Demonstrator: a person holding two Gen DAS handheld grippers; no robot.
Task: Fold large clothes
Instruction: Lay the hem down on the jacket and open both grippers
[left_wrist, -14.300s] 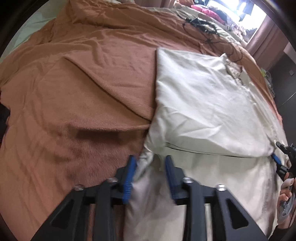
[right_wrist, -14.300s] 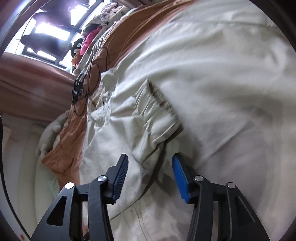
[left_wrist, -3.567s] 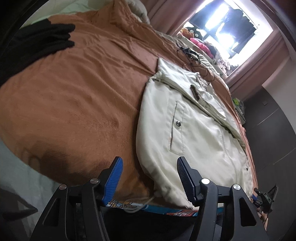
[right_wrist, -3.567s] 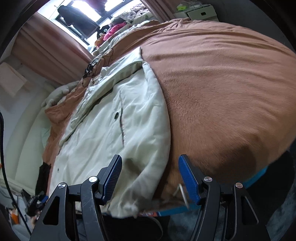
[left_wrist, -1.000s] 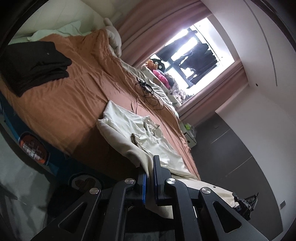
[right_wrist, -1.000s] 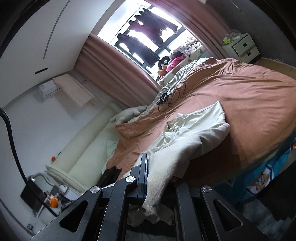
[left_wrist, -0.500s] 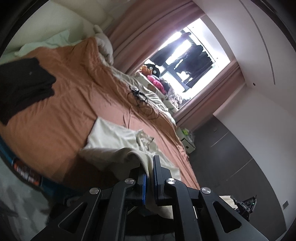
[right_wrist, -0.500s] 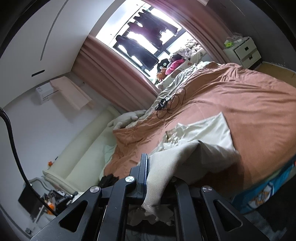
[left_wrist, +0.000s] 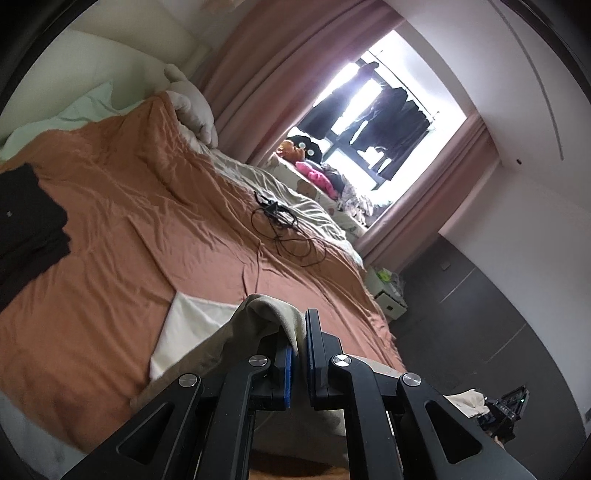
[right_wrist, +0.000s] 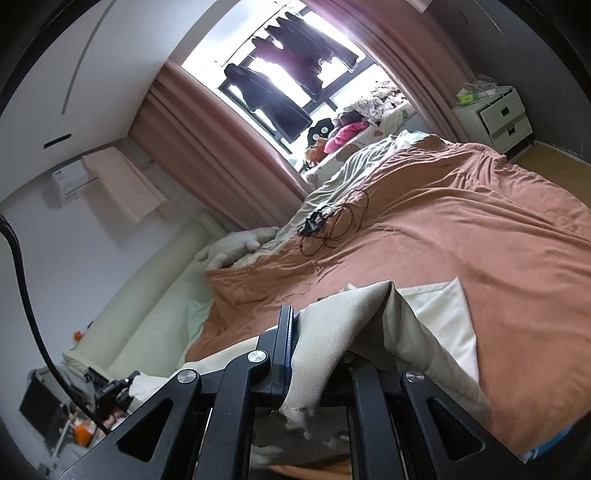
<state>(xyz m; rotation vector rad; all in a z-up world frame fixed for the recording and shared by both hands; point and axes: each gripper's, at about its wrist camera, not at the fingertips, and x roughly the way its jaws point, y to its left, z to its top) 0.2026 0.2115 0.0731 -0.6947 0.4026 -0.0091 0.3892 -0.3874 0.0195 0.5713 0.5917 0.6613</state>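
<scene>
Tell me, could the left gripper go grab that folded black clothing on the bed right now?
Probably not as things stand. The left gripper is shut on the cream jacket, so its jaws are occupied. The black clothing lies unobstructed across the brown bedspread, but the jacket would need releasing first.

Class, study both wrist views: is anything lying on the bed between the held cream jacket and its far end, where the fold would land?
Nothing visible. The cream jacket rests on bare brown blanket; the black cable lies well beyond.
</scene>
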